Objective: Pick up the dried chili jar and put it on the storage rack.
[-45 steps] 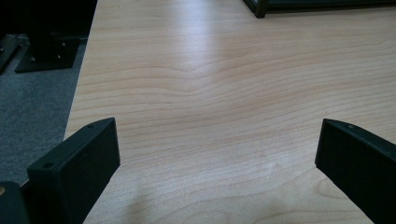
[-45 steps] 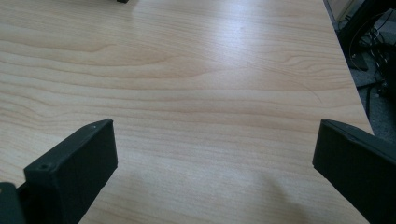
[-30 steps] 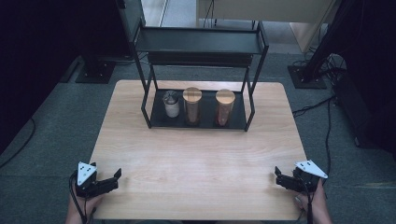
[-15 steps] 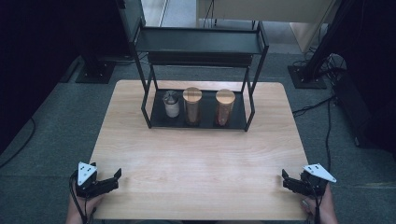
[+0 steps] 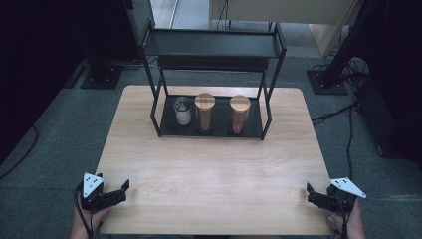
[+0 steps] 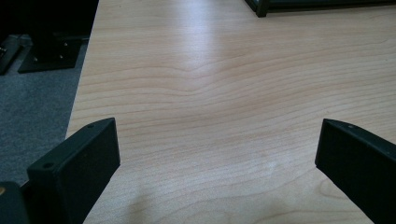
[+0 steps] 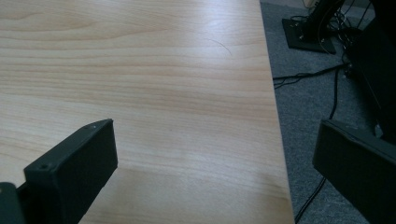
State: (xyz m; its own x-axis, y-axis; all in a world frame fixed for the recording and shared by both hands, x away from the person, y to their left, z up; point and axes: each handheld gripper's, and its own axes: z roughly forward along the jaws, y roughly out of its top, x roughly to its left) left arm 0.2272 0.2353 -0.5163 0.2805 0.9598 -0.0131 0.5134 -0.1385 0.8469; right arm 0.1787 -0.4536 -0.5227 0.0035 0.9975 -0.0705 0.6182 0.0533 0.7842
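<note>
A black two-tier rack (image 5: 211, 50) stands at the far middle of the wooden table (image 5: 209, 164). On its lower shelf sit a small white jar (image 5: 182, 111) and two tall brown canisters with wooden lids (image 5: 204, 113) (image 5: 239, 114). My left gripper (image 5: 119, 191) (image 6: 217, 154) rests open at the table's near left corner, nothing between its jaws. At the near right corner my right gripper (image 5: 312, 195) (image 7: 215, 154) stands open over the table's right edge, holding nothing.
The rack's upper shelf (image 5: 214, 44) carries nothing. Grey carpet (image 7: 317, 93) with cables (image 7: 303, 77) lies to the right of the table. Black stand bases (image 5: 326, 82) (image 6: 46, 53) sit on the floor off both far corners. Bare wood stretches between rack and grippers.
My right gripper has slid right and slightly nearer, out to the table's right edge. The left gripper has stayed put.
</note>
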